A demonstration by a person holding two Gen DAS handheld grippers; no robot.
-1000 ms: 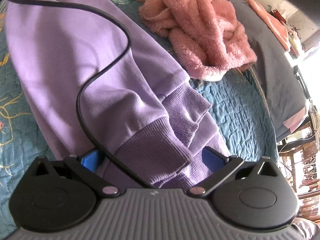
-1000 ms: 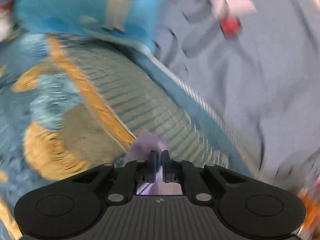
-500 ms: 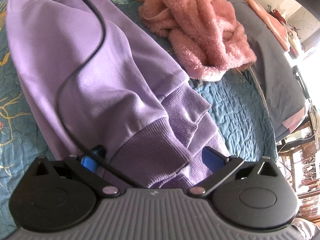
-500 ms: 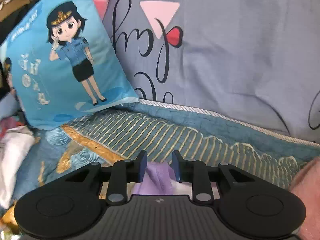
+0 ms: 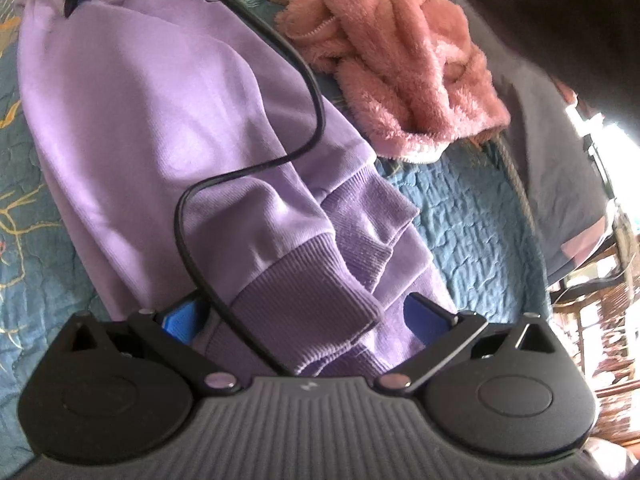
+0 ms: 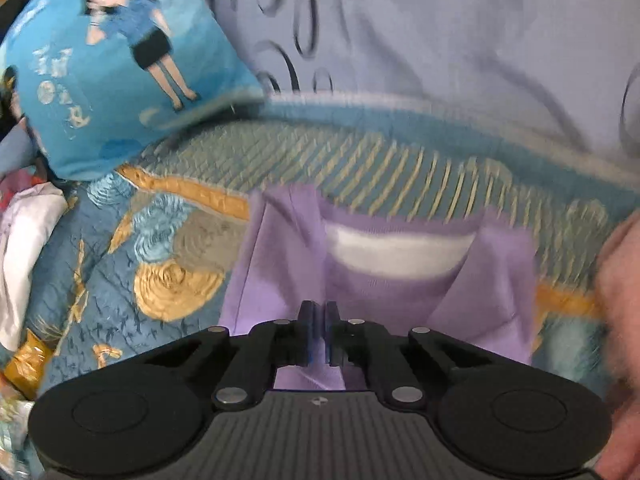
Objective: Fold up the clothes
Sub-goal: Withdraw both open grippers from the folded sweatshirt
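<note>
A lilac sweatshirt (image 5: 152, 128) lies on the bed quilt, its ribbed cuffs and hem (image 5: 308, 300) bunched at the near end. My left gripper (image 5: 302, 318) stands open and wide over that ribbed bunch, a blue pad (image 5: 180, 320) on either side of it. In the right wrist view the sweatshirt's neck end (image 6: 400, 292) shows a white inner band, with folded flaps on both sides. My right gripper (image 6: 319, 330) is shut just above that cloth. I see no fold pinched between its pads.
A fluffy pink garment (image 5: 404, 60) lies heaped beyond the sweatshirt. A black cable (image 5: 312, 120) snakes over the lilac cloth. A blue cartoon cushion (image 6: 112, 68) and a grey printed pillow (image 6: 460, 32) stand at the head of the teal patterned quilt (image 6: 132, 256). A dark sleeve (image 5: 560, 8) crosses the top right.
My right gripper opened, then shut again, and swung over the sweatshirt's neck end. The black cable shifted across the lilac cloth. My left gripper stayed put.
</note>
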